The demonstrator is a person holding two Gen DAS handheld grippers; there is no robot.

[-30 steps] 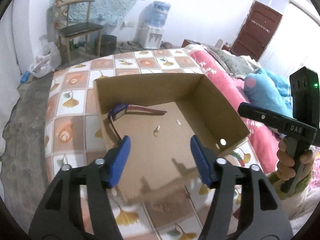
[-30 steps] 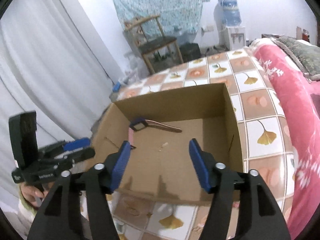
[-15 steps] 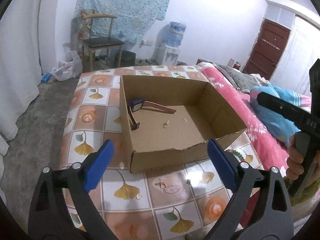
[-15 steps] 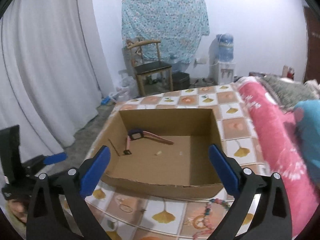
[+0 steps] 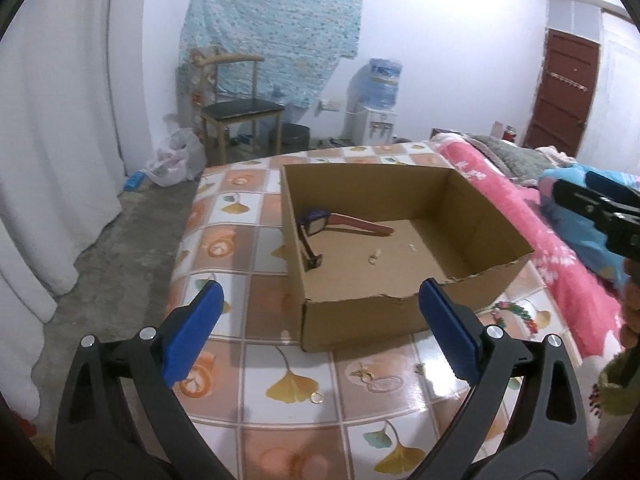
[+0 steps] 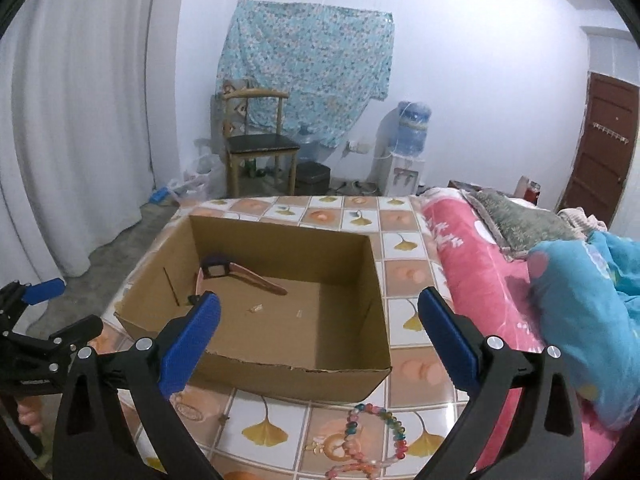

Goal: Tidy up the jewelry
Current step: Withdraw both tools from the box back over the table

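Observation:
An open cardboard box (image 5: pixel 360 316) (image 6: pixel 296 380) stands on the tiled table. In it lie glasses with pink arms (image 5: pixel 332 222) (image 6: pixel 236 274) and two small pale jewelry pieces (image 5: pixel 375 256) (image 6: pixel 255 309). In front of the box, a gold ring (image 5: pixel 317 399) and a small gold piece (image 5: pixel 365 374) lie on the tiles. A colourful bead bracelet (image 6: pixel 380 428) (image 5: pixel 516 314) lies by the box's right front corner. My left gripper (image 5: pixel 320 336) is open and empty, held before the box. My right gripper (image 6: pixel 318 340) is open and empty, above the box's front edge.
A pink blanket (image 6: pixel 472 264) and blue bedding (image 6: pixel 588 304) lie on the right. A chair (image 5: pixel 236 116), a water dispenser (image 5: pixel 376 100) and a white curtain (image 5: pixel 48 140) stand behind the table. The floor drops off left of the table (image 5: pixel 224 264).
Both grippers have pulled back and up from inside the box and opened wider. The jewelry on the tiles in front of the box has come into view.

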